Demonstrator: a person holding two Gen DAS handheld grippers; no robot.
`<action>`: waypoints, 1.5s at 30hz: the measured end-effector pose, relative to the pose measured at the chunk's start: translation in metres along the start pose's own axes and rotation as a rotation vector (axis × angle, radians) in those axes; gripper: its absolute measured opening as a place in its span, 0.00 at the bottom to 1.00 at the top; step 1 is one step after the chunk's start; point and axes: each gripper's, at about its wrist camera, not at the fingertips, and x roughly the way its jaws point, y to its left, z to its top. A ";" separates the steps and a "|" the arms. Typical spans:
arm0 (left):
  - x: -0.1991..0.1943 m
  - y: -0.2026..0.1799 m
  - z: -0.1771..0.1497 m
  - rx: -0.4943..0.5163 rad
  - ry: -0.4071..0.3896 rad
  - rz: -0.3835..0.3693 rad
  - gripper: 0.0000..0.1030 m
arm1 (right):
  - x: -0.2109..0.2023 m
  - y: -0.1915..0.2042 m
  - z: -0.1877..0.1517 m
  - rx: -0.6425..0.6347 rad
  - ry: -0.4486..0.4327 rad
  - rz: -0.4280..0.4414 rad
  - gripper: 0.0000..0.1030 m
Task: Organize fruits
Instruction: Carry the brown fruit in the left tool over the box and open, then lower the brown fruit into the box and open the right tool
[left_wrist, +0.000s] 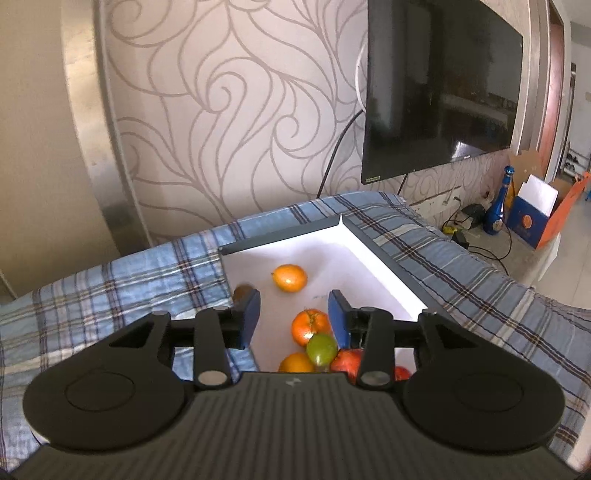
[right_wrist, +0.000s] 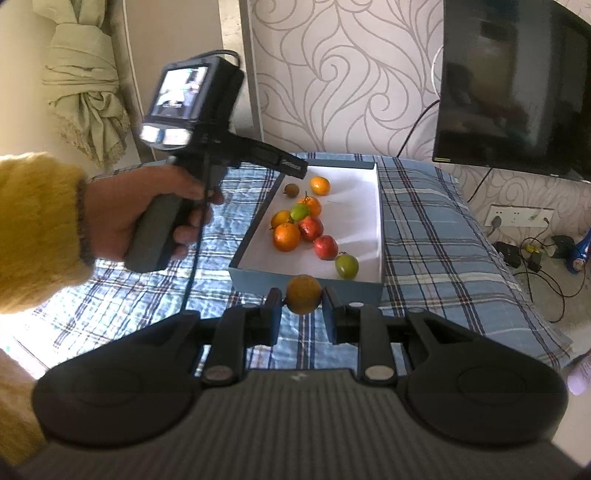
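Right gripper (right_wrist: 302, 300) held orange fruit (right_wrist: 303, 298) before box (right_wrist: 306, 281); left gripper (left_wrist: 293, 314) hung wide, empty. Risk: round fruit could slip from narrow pad contact.

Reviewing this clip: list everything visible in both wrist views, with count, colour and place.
box: 1, blue-grey with white lining, on the bed
fruits in box: about 9; orange, red, green, brown
held fruit: 1, orange, between right gripper fingers, near box's front edge
blanket: 1, blue plaid, under box
TV: 1, black, on wall
blue bottle: 1, on floor
cables: several, on floor
left gripper: open, over box
right gripper: shut on fruit
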 end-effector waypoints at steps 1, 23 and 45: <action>-0.007 0.003 -0.002 -0.010 -0.002 -0.001 0.45 | 0.002 0.000 0.002 -0.003 -0.002 0.003 0.26; -0.117 0.076 -0.057 -0.172 0.017 0.163 0.45 | 0.093 -0.019 0.058 -0.039 0.002 0.054 0.26; -0.110 0.083 -0.062 -0.181 0.036 0.179 0.61 | 0.120 -0.012 0.068 -0.017 0.024 0.046 0.26</action>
